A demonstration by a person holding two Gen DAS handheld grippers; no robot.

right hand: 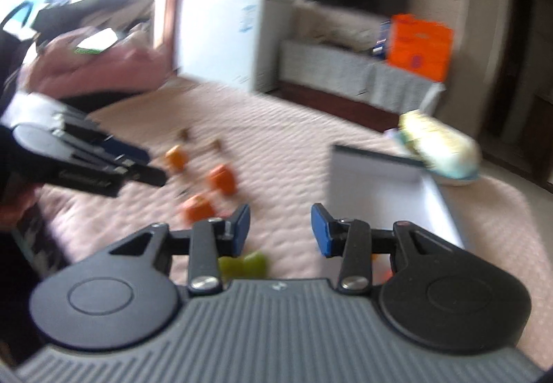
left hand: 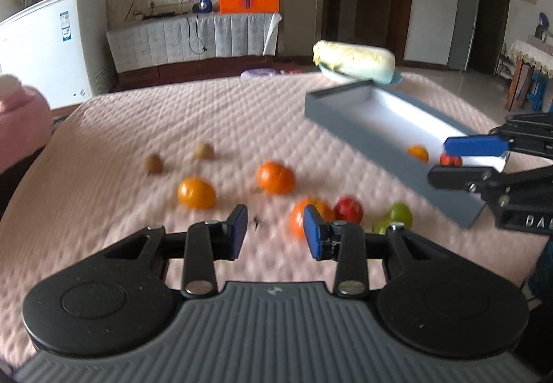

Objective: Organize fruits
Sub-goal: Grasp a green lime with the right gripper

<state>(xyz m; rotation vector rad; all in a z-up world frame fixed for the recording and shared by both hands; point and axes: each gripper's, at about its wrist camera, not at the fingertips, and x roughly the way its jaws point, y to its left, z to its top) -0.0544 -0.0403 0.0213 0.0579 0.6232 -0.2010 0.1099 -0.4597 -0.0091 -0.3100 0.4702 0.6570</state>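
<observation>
Bedspread [left hand: 242, 113], pink and quilted, fills both views and carries everything. At right in the left wrist view we see a long grey tray [left hand: 349, 127] with white lining, holding one small orange fruit [left hand: 418, 153] and a red one [left hand: 450, 160] at its near end. Beyond it a napa cabbage [left hand: 352, 59] rests on a blue dish. Loose at centre lie three oranges, the nearest [left hand: 297, 215] behind a pad, then a red tomato [left hand: 348, 209], green fruit [left hand: 401, 215] and two brown ones. We judge them light, round, prone to rolling and bruising; grip each across its widest part. Our left gripper [left hand: 275, 232] and right gripper [right hand: 280, 231] both stand apart, empty.
</observation>
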